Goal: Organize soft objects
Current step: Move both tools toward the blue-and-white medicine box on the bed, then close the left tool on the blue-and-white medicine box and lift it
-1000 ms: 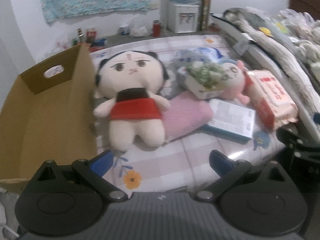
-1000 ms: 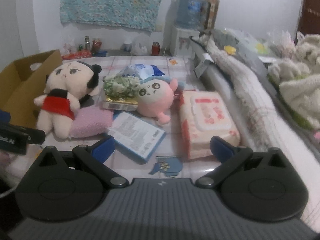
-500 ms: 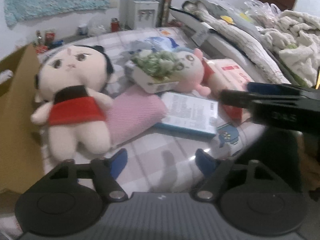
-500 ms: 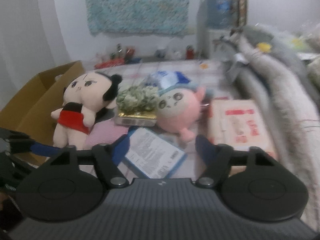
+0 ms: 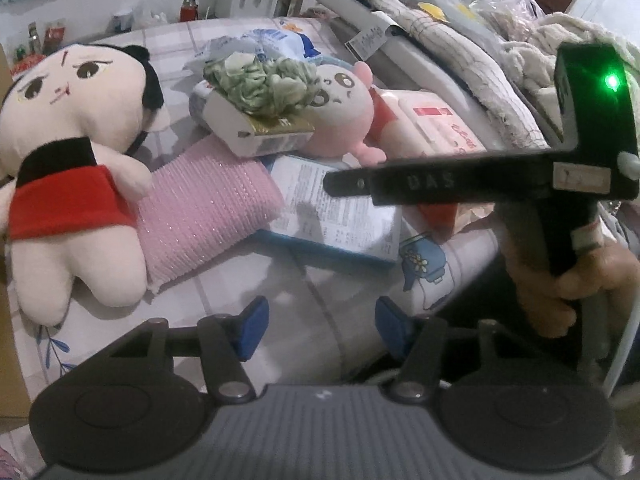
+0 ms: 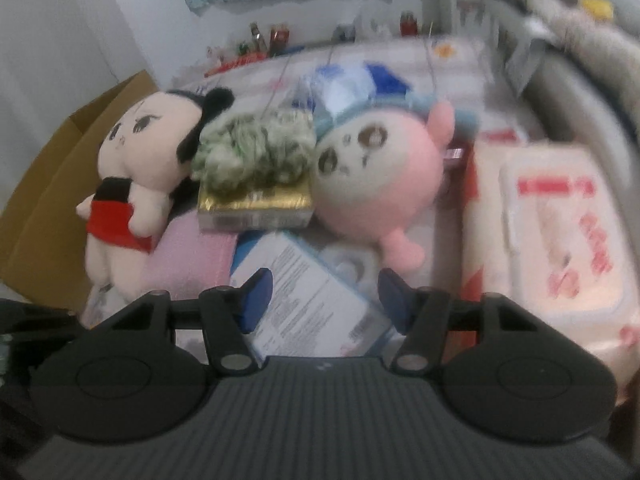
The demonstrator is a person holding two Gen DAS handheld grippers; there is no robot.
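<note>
A cream doll in a red dress [image 5: 68,168] [image 6: 132,184] lies on the bed at the left, against a pink knitted cloth [image 5: 204,208] [image 6: 188,260]. A round pink plush [image 5: 344,108] [image 6: 380,176] lies behind a white-and-blue box [image 5: 336,216] [image 6: 308,300]. A green fluffy bundle [image 5: 260,84] [image 6: 252,148] sits on a gold-sided box [image 6: 256,204]. My left gripper [image 5: 318,326] is open and empty above the bedsheet. My right gripper [image 6: 320,294] is open and empty over the white-and-blue box; its body [image 5: 480,180] crosses the left wrist view.
An open cardboard box [image 6: 48,184] stands left of the doll. A wet-wipes pack [image 6: 556,236] [image 5: 440,128] lies at the right. A blue-and-white bag [image 5: 256,44] lies behind the pile. Blankets [image 5: 460,48] are heaped along the right side. Bottles [image 6: 276,36] stand by the far wall.
Both grippers have moved forward toward the pile and their jaws have narrowed somewhat. The left view has swung right, away from the cardboard box. The right gripper now crosses the left view.
</note>
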